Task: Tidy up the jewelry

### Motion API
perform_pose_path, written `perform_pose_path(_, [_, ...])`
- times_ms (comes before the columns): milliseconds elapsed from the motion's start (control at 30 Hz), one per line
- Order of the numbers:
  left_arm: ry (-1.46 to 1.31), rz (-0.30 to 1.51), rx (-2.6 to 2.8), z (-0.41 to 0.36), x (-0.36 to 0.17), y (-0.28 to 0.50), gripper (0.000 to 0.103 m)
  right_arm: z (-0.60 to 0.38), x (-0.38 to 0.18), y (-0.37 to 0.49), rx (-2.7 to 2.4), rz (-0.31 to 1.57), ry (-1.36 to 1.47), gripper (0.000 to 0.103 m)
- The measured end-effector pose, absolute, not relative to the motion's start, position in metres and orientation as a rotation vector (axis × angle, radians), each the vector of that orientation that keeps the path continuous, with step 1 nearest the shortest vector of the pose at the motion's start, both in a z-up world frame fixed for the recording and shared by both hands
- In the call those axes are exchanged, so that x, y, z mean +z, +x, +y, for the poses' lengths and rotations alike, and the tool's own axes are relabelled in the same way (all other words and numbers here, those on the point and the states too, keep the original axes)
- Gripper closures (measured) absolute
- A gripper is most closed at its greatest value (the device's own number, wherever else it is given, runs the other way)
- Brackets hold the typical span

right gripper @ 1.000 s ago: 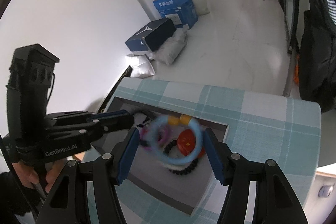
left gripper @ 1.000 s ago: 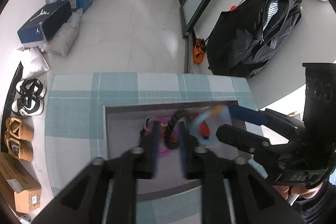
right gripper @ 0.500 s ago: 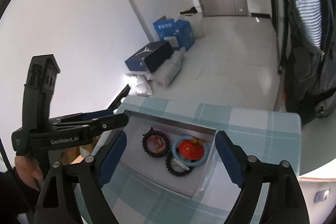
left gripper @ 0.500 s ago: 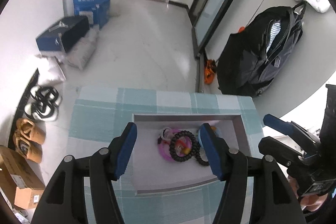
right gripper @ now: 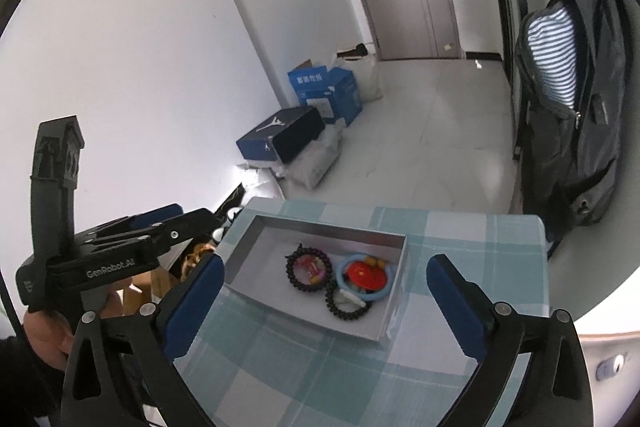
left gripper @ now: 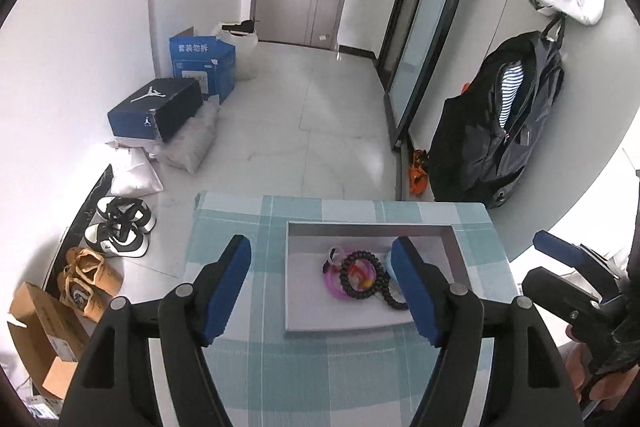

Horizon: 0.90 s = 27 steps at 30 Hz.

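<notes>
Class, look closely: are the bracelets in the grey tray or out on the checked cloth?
In: the bracelets lie inside the grey tray.

A teal-and-white checked tablecloth [right gripper: 460, 239] covers the table. On it sits a grey tray [right gripper: 256, 239]; inside the tray lie black bead bracelets [right gripper: 308, 269], a light-blue ring [right gripper: 384, 291] around a red disc [right gripper: 366, 273], and a pink loop [left gripper: 334, 285]. Beyond the tray, a striped blue-and-white cloth [right gripper: 552, 55] shows in a black backpack [left gripper: 524, 131].

My black left gripper [right gripper: 178, 227] reads "GenRobot.AI" in white; blue cardboard box [left gripper: 202, 67] carries white Chinese characters, illegible.
</notes>
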<state>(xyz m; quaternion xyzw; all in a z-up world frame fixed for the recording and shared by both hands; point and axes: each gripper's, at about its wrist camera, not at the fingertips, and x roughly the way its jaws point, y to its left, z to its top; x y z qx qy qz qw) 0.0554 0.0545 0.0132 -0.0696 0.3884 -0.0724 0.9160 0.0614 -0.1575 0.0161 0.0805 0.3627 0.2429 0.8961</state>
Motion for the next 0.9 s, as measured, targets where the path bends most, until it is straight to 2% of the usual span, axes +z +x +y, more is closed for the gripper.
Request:
perform_pose_path(100, [-0.14,0.787,-0.148,0.052,0.017,0.044,0.033,-0.159,0.019,0.051,0.499,0.739,0.168,0.0])
perform_pose_path(200, [-0.153,0.777,-0.136,0.051,0.018,0.029,0.026,-0.162,0.019,0.042,0.493,0.735,0.168,0.0])
perform_pose_path(900, [-0.125,0.796,-0.149,0.032,0.008,-0.003,0.026,-0.165,0.01,0.0,0.428,0.753,0.126,0.0])
